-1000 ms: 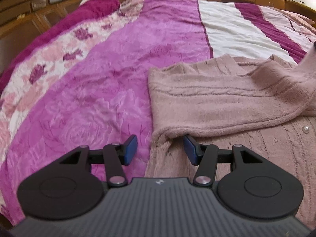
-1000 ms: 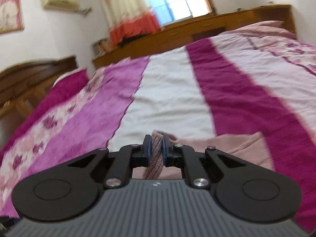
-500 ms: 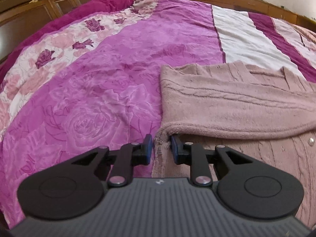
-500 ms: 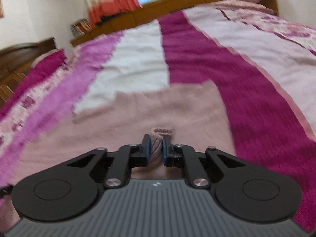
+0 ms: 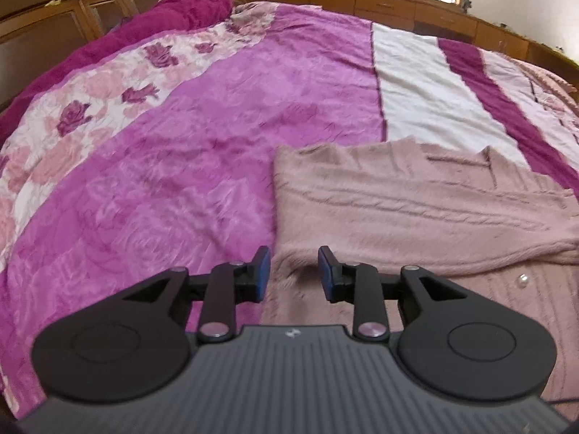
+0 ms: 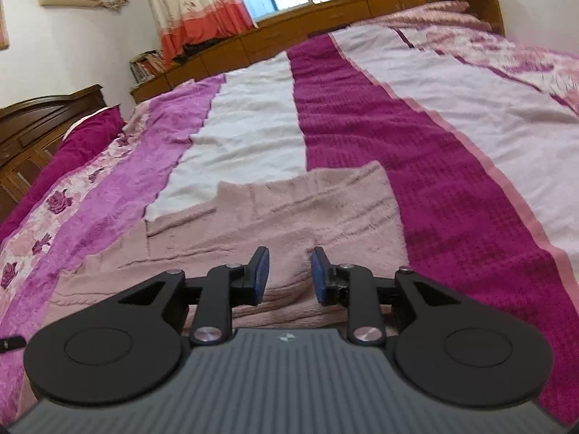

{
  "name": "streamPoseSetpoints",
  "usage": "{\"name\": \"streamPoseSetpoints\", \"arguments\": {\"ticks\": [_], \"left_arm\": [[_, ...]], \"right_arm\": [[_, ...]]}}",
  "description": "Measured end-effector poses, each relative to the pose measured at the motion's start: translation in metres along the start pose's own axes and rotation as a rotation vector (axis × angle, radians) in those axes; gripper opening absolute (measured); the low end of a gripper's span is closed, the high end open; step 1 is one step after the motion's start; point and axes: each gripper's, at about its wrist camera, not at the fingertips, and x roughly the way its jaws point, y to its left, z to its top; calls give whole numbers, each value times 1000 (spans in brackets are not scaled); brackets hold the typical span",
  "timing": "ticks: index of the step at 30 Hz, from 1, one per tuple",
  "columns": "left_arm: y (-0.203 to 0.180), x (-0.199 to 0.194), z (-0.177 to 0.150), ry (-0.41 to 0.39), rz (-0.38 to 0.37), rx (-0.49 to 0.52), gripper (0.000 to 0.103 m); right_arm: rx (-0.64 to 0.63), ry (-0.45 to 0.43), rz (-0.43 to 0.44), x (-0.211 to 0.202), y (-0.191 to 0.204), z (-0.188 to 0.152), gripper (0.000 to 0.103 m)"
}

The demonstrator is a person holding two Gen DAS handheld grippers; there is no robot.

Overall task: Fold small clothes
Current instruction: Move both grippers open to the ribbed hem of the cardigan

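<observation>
tongs: left agape, right agape | seemingly low over cardigan

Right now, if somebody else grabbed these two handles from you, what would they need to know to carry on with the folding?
Left gripper: open, empty, fingers either side of the pink cardigan's left folded edge.
Right gripper: open, empty, low over the cardigan's right side.
The cardigan lies flat on the striped bedspread, a sleeve folded across its front near a pearl button.
Done: the sleeves appear folded inward.
Left: probably fold the body in half, then smooth it.
</observation>
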Motion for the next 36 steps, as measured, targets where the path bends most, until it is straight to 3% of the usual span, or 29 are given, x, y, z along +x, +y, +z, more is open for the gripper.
{"name": "streamPoseSetpoints", "arguments": {"ticks": [3,5,9,14,36], "left_arm": [[-10,8,3,-5,-1,19,34],[-15,17,2,-4,-4,33,34],[-19,35,-2,24,28,48,34],[-20,48,-5,46,81,69,39],[-14,11,-5,33,24,39,38]], "right_arm": [[-61,-20,16,-5,10,-2,34],[-98,-12,21,-4,13,-6,41],[-74,41,6,9,3,-15,49],[4,57,42,17,-15,-23,50],[91,62,55,-26,-16,-16,50]]}}
